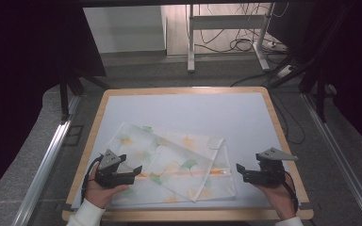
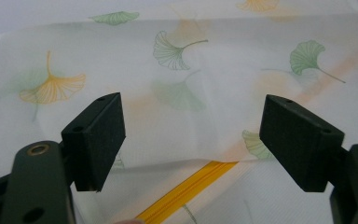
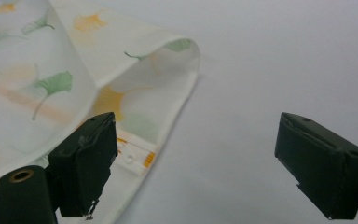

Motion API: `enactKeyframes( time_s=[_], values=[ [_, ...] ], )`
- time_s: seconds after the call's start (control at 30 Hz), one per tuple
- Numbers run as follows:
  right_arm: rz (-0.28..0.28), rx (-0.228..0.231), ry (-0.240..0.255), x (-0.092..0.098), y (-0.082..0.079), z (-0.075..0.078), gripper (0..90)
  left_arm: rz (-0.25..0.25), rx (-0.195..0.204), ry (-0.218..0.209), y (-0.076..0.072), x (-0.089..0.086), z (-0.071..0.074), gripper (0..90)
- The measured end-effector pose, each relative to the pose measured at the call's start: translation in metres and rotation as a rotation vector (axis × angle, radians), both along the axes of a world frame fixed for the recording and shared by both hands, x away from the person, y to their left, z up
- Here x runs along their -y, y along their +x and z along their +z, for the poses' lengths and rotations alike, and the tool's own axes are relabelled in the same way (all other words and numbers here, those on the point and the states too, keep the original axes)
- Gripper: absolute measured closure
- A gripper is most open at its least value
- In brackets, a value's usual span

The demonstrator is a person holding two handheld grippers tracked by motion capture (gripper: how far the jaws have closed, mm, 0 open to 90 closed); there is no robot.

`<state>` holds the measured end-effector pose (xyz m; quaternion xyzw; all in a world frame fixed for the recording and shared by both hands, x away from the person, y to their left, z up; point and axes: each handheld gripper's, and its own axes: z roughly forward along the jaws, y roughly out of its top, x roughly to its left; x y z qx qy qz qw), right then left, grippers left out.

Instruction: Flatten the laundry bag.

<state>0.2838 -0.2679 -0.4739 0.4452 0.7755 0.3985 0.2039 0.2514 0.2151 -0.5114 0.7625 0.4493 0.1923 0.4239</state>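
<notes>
White leaf-print cloth (image 1: 169,165), partly folded, lies lower centre on the bench (image 1: 245,117). Both the left gripper (image 1: 134,170) and right gripper (image 1: 241,172) are released beside it; further folding seems left.

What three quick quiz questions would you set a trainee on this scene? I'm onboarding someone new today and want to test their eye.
1. True or false: the left tool is clamped on the white leaf-print mesh bag.
2. What colour is the bag's zipper?
3. Which tool is over the bag: A the left tool, B the right tool?

Key
1. False: its jaws stand apart, nothing pinched.
2. Orange.
3. A; the right tool sits beside the bag's edge, over the pale mat.
</notes>
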Motion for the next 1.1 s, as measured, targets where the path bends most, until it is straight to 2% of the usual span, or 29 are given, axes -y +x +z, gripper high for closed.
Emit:
enactKeyframes(
  time_s=[0.17,0.27,0.37,0.53,0.57,0.6,0.8,0.83,0.93,1.07,1.1],
  values=[
    [0.038,0.006,-0.018,-0.006,0.001,0.002,15.4,0.011,-0.003,-0.002,-0.003,-0.005,0.000,21.8],
    [0.057,0.007,-0.005,-0.007,0.004,0.001,16.9,0.023,0.020,0.008,-0.007,-0.006,0.000,21.7],
    [0.091,0.003,-0.012,-0.010,0.007,-0.001,19.4,0.040,0.033,0.007,-0.008,-0.006,0.000,21.6],
    [0.137,-0.008,-0.030,-0.015,0.008,0.000,21.7,0.062,0.019,0.001,-0.008,-0.004,-0.001,21.5],
    [0.148,-0.011,-0.030,-0.017,0.010,0.002,24.7,0.064,0.017,0.021,-0.009,-0.002,-0.002,21.4],
    [0.149,-0.015,-0.022,-0.018,0.011,0.003,25.6,0.061,0.020,0.033,-0.010,0.000,-0.003,21.2],
    [0.171,-0.025,-0.003,-0.021,0.011,0.006,29.5,0.046,0.023,0.038,-0.010,0.003,-0.004,21.1],
    [0.194,-0.007,-0.012,-0.024,0.009,0.010,32.4,0.041,0.026,0.030,-0.010,0.002,-0.003,21.1],
    [0.216,0.011,-0.021,-0.031,0.006,0.014,33.7,0.035,0.021,0.027,-0.009,0.002,-0.003,21.3],
    [0.243,0.004,-0.025,-0.040,0.005,0.016,34.2,0.028,0.022,0.037,-0.010,0.003,-0.003,22.0],
    [0.265,0.003,-0.034,-0.046,0.003,0.016,34.2,0.026,0.023,0.023,-0.009,0.003,-0.003,22.2]
  ],
)
